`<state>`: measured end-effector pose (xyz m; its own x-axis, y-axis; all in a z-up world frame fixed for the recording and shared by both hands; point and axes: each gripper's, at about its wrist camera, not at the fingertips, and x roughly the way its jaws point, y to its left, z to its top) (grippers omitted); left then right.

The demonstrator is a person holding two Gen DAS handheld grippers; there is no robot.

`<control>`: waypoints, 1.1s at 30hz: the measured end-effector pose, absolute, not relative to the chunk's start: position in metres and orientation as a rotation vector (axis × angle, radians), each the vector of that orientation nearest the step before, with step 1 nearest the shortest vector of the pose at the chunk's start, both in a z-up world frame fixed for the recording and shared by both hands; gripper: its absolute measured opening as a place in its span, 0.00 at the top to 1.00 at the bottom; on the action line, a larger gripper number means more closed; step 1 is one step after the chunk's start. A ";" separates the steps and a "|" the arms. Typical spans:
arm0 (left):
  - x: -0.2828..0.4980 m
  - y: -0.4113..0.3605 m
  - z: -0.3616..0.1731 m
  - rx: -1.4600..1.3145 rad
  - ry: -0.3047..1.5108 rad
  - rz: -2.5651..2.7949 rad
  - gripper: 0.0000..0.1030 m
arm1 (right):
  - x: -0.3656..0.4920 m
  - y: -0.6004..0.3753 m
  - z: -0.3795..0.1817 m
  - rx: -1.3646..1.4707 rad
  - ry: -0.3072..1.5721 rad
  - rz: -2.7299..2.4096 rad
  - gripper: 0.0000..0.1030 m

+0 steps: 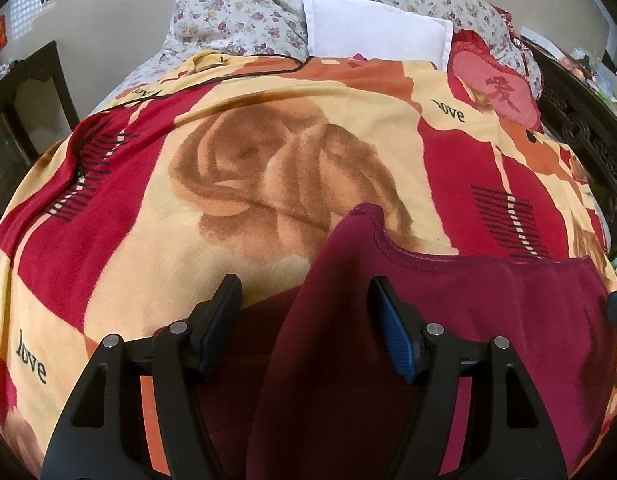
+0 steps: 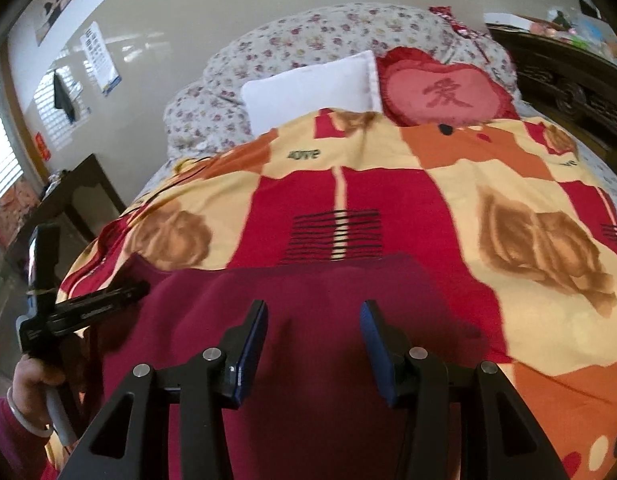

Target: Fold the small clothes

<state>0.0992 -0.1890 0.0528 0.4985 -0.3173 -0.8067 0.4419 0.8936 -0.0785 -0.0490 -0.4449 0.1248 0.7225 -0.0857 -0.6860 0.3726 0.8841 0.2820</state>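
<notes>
While the left wrist view looks down the bed, the left gripper [image 1: 304,300] stands with its jaws fairly wide apart. A raised fold of the dark red garment [image 1: 448,312] rises between them; it lies against the blue pad [image 1: 392,332] of the finger at 4 o'clock, while the finger at 8 o'clock stands clear of it, so nothing is pinched. The garment fills the frame from 6 to 3 o'clock, its stitched edge curving toward the centre, and it rests on the patterned blanket [image 1: 148,208]. On the blanket the word "love" can be read at 8 o'clock and again at 2 o'clock. A white pillow [image 1: 372,28] sits at 12 o'clock, and a heart cushion [image 1: 492,92] with one red Chinese character lies at 2 o'clock.

As seen from the right wrist, the right gripper [image 2: 313,320] hovers over the garment [image 2: 316,292] with its jaws moderately apart and nothing between the pads. The garment spreads flat from the centre to 6 o'clock. At 9 o'clock the left gripper [image 2: 88,304] reaches over the garment's edge, held by a hand [image 2: 32,376] wearing a bangle at 8 o'clock. The blanket [image 2: 448,184] shows "love" upside down at 12 o'clock; the heart cushion [image 2: 444,92] carries the same character at 1 o'clock.
</notes>
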 end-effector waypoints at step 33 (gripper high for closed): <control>0.074 -0.168 0.065 0.113 0.899 -0.467 0.23 | 0.011 -0.382 0.112 0.295 0.803 -0.190 0.53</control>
<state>0.0739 -0.1678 0.0653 0.5299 -0.3439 -0.7752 0.4372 0.8940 -0.0978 0.0112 -0.3816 0.1118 0.6805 -0.0557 -0.7306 0.2780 0.9422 0.1871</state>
